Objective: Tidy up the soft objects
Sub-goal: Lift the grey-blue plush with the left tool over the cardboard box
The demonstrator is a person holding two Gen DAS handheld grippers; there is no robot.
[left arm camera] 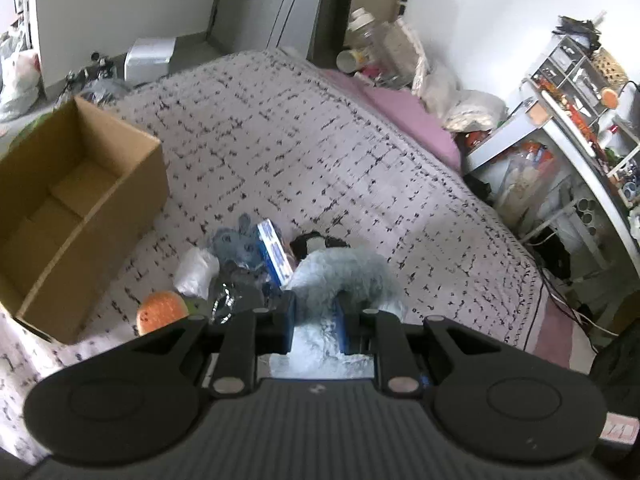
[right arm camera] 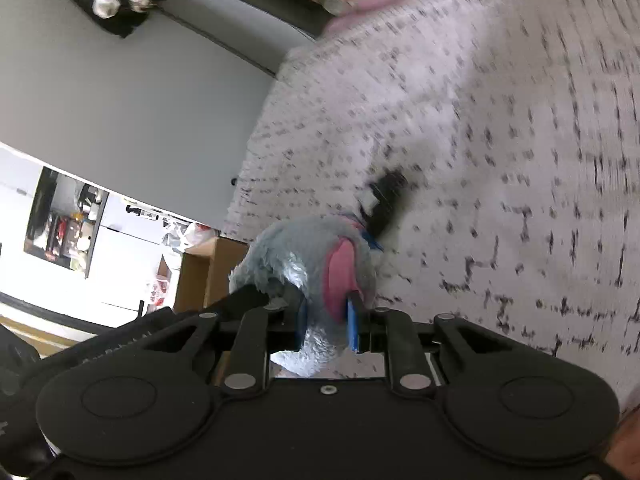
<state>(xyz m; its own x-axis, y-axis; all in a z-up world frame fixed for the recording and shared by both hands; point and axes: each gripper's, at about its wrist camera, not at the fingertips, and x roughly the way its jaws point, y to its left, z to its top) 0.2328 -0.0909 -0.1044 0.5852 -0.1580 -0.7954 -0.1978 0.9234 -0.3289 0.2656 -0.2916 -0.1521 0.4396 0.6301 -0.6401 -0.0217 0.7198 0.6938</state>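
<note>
Bedspread (left arm camera: pixel 320 140) — pale lilac with a broken black grid; plush toy (right arm camera: pixel 296 256) pale blue-grey, pink inside; cardboard box (left arm camera: pixel 72 208) brown; tool pads blue.

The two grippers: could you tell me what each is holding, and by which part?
Both grip the grey-blue plush toy: left gripper on fluffy fur, right gripper by its pink-lined part.

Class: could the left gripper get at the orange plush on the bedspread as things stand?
Probably not yet: the left gripper is shut on the grey fluffy plush toy. The orange plush itself lies uncovered, close by.

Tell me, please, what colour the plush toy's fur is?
Pale blue-grey plush toy, clearest in the right wrist view.
</note>
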